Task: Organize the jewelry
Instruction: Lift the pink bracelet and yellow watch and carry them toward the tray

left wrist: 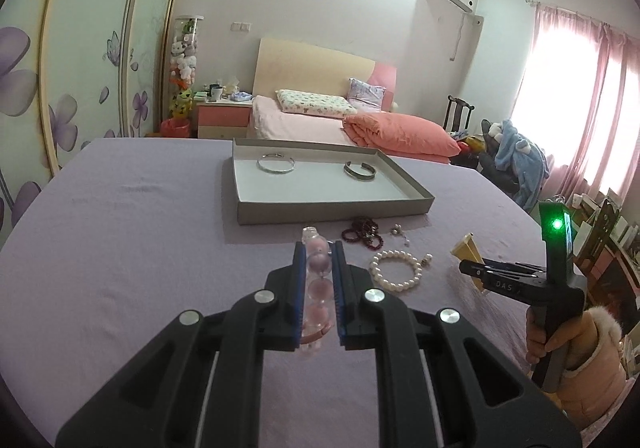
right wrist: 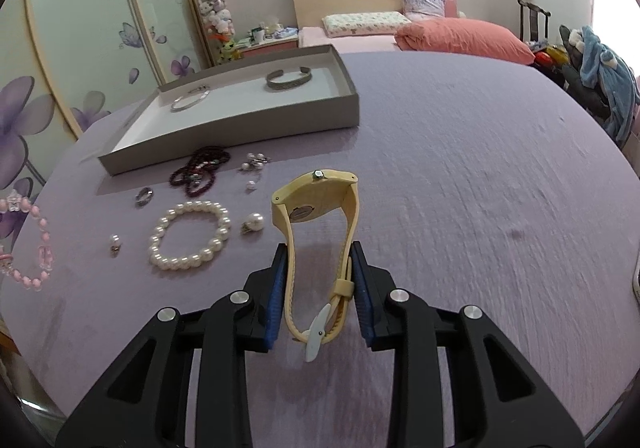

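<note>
Pink bracelet (left wrist: 318, 280) seemingly gripper-clamped (left wrist: 318, 256)

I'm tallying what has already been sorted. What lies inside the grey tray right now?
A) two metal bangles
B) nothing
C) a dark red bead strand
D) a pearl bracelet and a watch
A: two metal bangles lie in the grey tray, a thin silver bangle and a wider cuff bangle; the pearl bracelet and dark red beads lie outside on the purple cloth.
</note>
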A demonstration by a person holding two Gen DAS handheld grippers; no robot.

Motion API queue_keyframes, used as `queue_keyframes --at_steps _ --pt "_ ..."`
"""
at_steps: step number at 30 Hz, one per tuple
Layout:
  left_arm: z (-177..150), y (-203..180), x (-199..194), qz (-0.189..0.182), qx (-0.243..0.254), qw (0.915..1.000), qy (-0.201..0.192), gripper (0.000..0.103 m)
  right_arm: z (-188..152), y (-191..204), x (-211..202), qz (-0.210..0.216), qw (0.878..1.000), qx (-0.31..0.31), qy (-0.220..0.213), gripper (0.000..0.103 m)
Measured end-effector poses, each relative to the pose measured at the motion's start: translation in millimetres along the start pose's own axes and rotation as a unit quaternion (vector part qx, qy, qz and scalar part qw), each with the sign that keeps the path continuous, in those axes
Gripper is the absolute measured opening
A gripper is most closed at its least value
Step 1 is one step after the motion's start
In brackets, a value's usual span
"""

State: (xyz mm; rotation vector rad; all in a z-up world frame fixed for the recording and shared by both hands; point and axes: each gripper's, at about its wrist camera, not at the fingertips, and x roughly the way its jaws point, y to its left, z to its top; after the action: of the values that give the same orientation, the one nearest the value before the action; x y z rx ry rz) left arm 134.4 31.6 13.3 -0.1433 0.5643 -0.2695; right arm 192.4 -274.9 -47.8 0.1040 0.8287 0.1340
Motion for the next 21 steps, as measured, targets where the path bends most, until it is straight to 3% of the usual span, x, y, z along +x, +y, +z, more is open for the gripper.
queue_keyframes --at_steps 12,21 --pt "-3.0 1.9 3.4 -0.006 -0.004 1.0000 -0.003 0.013 3.7 13.6 -18.4 0.013 1.000 -0.010 -0.026 0.031" --pt "8.4 -1.6 6.4 -0.012 0.001 0.9996 -0.024 0.013 30.8 19.8 -39.6 0.009 0.995 -0.021 -0.096 0.031"
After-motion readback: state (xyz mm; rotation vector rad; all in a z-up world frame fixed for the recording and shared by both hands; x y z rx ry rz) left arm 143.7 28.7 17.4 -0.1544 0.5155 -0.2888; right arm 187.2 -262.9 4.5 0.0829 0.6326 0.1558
